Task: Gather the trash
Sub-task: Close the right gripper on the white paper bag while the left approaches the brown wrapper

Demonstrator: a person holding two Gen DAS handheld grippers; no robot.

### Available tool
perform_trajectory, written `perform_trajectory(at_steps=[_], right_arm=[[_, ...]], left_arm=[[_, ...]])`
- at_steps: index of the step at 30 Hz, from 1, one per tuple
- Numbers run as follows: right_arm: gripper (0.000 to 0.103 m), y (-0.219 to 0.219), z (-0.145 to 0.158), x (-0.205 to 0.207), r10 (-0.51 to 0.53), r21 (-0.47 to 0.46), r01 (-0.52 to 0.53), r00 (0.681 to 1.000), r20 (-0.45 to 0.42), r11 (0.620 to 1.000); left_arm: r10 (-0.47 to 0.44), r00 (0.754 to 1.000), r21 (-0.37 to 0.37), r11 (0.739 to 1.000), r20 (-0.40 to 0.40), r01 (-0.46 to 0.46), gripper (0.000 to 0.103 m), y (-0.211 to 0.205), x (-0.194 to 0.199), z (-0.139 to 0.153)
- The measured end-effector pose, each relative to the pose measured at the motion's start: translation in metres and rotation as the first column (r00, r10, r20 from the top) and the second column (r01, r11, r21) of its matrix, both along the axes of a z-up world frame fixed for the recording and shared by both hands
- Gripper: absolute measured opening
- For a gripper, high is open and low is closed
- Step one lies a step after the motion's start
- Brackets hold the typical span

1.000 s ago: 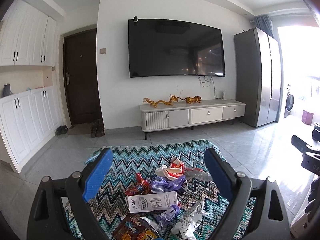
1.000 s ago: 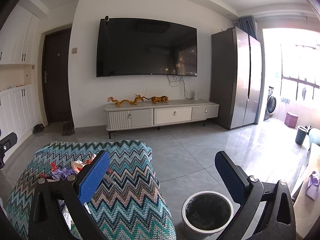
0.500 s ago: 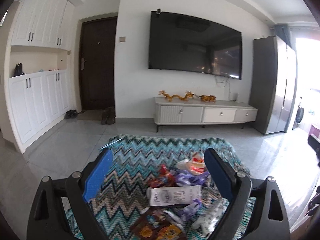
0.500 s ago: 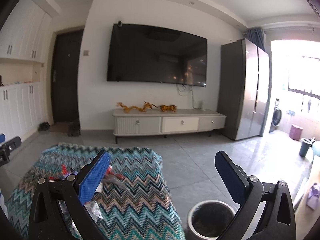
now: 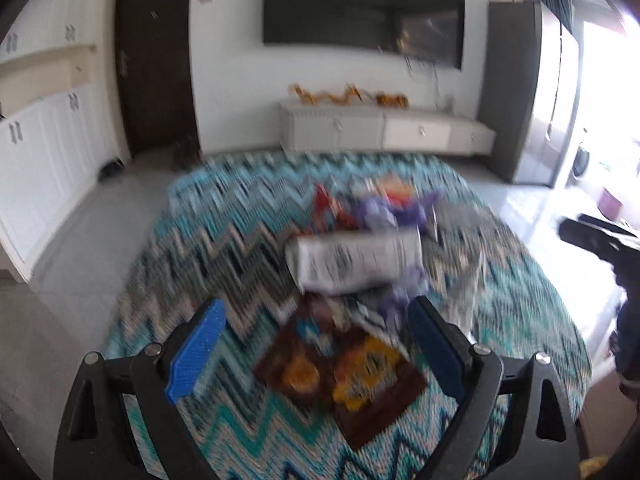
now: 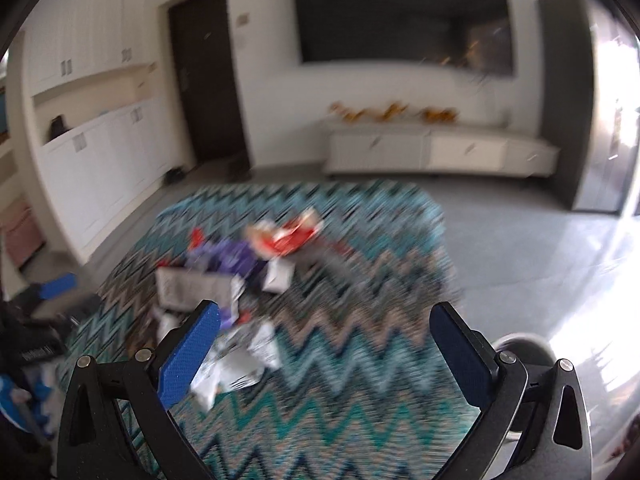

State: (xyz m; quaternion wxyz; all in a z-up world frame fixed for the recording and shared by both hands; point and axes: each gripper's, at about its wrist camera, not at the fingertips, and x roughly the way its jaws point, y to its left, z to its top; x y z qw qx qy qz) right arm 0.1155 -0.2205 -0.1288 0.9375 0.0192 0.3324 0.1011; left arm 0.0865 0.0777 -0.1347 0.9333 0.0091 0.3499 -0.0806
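**Trash pile waits on zigzag-covered worktop as both grippers close in**

Trash, a loose heap of crumpled wrappers, lies mid-way along the teal zigzag-patterned cloth worktop. The left gripper, jaws apart and empty, hovers above a flat brown-and-yellow snack packet, with a white printed carton beyond. The right gripper, also spread and empty, hangs near crumpled white paper. The round dark-lined bin sits at far right. Best taken one piece at a time, pinching edges squarely; blur hides finer detail.
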Motion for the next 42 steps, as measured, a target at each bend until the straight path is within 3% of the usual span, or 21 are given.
perform_trajectory(at_steps=[3, 10, 16, 21, 23, 25, 27, 28, 31, 34, 42], right_arm=[[0.103, 0.013, -0.025, 0.017, 0.066, 0.034, -0.064, 0.996, -0.065, 0.997], [0.103, 0.035, -0.070, 0.052, 0.158, 0.102, -0.142, 0.972, -0.173, 0.985], [0.098, 0.044, -0.092, 0.067, 0.204, 0.133, -0.178, 0.953, -0.223, 0.975], [0.089, 0.043, -0.099, 0.071, 0.232, 0.167, -0.196, 0.944, -0.235, 0.966], [0.079, 0.043, -0.101, 0.070, 0.248, 0.183, -0.207, 0.938, -0.243, 0.961], [0.067, 0.043, -0.105, 0.070, 0.263, 0.196, -0.218, 0.932, -0.251, 0.956], [0.056, 0.044, -0.105, 0.066, 0.285, 0.217, -0.233, 0.925, -0.250, 0.948], [0.047, 0.044, -0.104, 0.064, 0.296, 0.227, -0.243, 0.923, -0.246, 0.943], [0.039, 0.049, -0.101, 0.056, 0.311, 0.212, -0.264, 0.921, -0.234, 0.941], [0.033, 0.049, -0.093, 0.043, 0.324, 0.212, -0.281, 0.923, -0.207, 0.936], [0.030, 0.022, -0.059, 0.016, 0.295, 0.239, -0.263, 0.949, -0.109, 0.935]], left_arm=[[-0.016, 0.998, -0.015, 1.000, -0.058, 0.015, 0.093, -0.002, 0.002, -0.019], [-0.055, 0.995, -0.010, 0.998, -0.081, 0.054, 0.093, -0.016, 0.014, -0.036], [-0.076, 0.985, 0.038, 0.996, -0.152, 0.083, 0.093, -0.032, 0.019, -0.058], [-0.039, 0.979, 0.010, 0.999, -0.201, 0.042, 0.091, -0.022, 0.019, -0.071], [-0.029, 0.979, -0.012, 1.000, -0.201, 0.028, 0.082, -0.017, 0.017, -0.070], [-0.033, 0.978, -0.033, 0.999, -0.206, 0.027, 0.054, -0.014, 0.015, -0.070], [-0.036, 0.974, -0.056, 0.998, -0.222, 0.025, 0.033, -0.012, 0.014, -0.071], [-0.030, 0.973, -0.070, 0.997, -0.229, 0.014, 0.026, -0.010, 0.013, -0.072], [-0.013, 0.975, -0.095, 0.995, -0.223, -0.008, 0.009, -0.004, 0.007, -0.067], [0.001, 0.982, -0.099, 0.995, -0.187, -0.019, 0.007, 0.000, -0.003, -0.055], [0.000, 0.996, -0.048, 0.999, -0.087, -0.004, 0.005, -0.010, -0.018, -0.015]])
